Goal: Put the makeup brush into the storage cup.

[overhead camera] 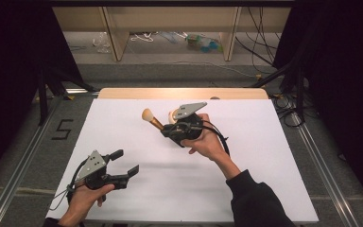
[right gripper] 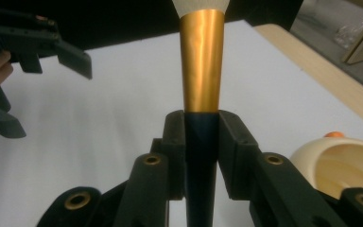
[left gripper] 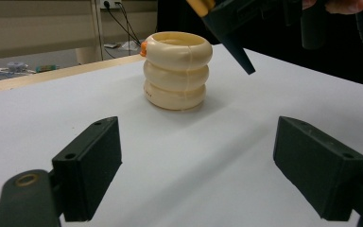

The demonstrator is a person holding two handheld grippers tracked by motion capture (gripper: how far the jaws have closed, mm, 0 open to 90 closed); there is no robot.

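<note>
— Where's the brush right now?

— My right tool (right gripper: 201, 137) is clenched on the makeup brush (right gripper: 202, 71), jaws pinching the dark handle just below the gold ferrule. From the high view the bristle head (overhead camera: 147, 114) points up and away to the left, held in the air above the white surface (overhead camera: 246, 179).

— And the holder?

— The cream ribbed cup (left gripper: 177, 71) stands upright on the surface, just beside my right hand (overhead camera: 207, 142), mouth open and facing up. In the right gripper view its rim (right gripper: 340, 156) sits low at the right.

— Left side doing anything?

— My left tool (overhead camera: 125, 163) is released, jaws spread wide, hovering near the front-left, well apart from the cup.

— So what's the trick?

— I judge the brush is headed for the cup. I'd swing the handle end down, line it over the mouth, and lower it straight so it doesn't clip the rim and tip that light cup. If it wobbles, the left tool can steady the wall.
</note>
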